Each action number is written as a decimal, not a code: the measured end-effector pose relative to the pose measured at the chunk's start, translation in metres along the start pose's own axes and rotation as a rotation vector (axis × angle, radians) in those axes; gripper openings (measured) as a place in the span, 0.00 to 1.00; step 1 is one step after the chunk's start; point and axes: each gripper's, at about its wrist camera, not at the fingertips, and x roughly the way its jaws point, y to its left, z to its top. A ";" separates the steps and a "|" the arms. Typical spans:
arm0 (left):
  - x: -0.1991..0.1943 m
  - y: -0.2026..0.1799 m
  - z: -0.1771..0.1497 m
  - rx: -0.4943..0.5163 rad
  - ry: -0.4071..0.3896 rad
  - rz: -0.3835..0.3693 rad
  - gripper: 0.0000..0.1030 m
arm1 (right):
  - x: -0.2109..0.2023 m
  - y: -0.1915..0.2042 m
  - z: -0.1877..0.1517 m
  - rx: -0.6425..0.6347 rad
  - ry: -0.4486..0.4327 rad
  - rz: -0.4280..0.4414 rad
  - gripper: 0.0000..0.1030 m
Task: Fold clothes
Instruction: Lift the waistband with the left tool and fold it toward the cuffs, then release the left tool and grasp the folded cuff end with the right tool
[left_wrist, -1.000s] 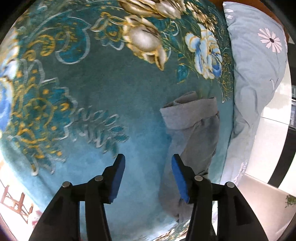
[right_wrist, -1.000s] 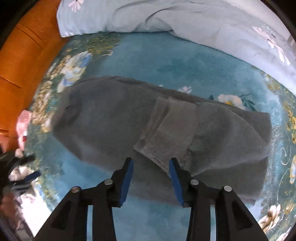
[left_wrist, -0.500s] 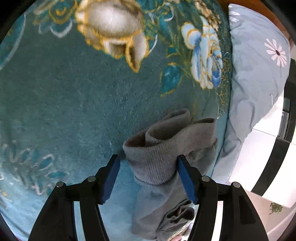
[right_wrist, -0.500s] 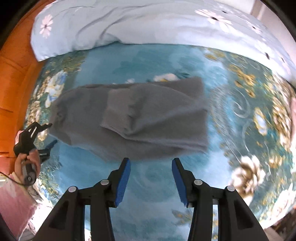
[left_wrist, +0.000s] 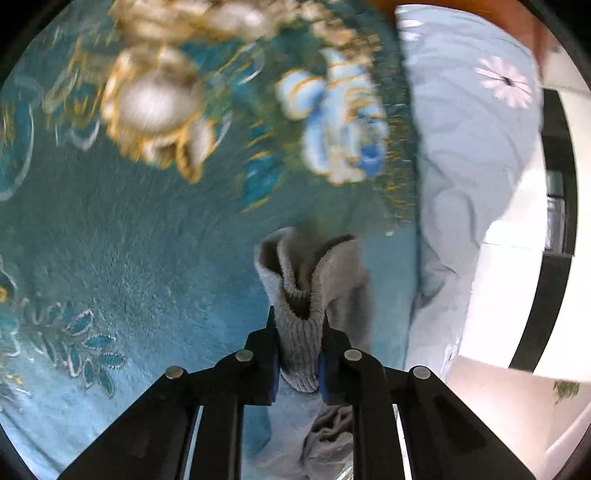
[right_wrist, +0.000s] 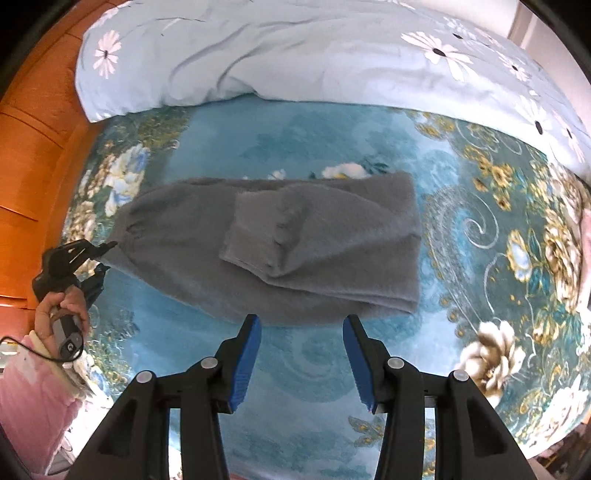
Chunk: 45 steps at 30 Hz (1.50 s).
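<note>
Keep the closing left gripper (left_wrist: 299, 347) pinching the ribbed cuff (left_wrist: 297, 317) bunched between its pads, carry it across the grey garment (right_wrist: 280, 240) lying beyond the right gripper (right_wrist: 301, 362), whose spread fingers hold nothing.

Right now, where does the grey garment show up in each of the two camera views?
Left wrist view: grey garment at lower centre, its ribbed cuff pinched between the closing fingers of the left gripper.
Right wrist view: it lies across the middle, beyond the empty right gripper.
Shared landmark: the pale blue daisy-print quilt.
</note>
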 end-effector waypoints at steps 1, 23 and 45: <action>-0.007 -0.006 -0.002 0.017 -0.013 -0.003 0.15 | 0.000 0.001 0.001 -0.003 -0.003 0.010 0.49; -0.005 -0.214 -0.288 0.896 -0.051 0.294 0.16 | -0.027 -0.158 -0.029 0.086 -0.110 0.154 0.48; 0.107 -0.187 -0.412 1.010 0.340 0.354 0.52 | -0.012 -0.255 -0.075 0.213 -0.056 0.122 0.49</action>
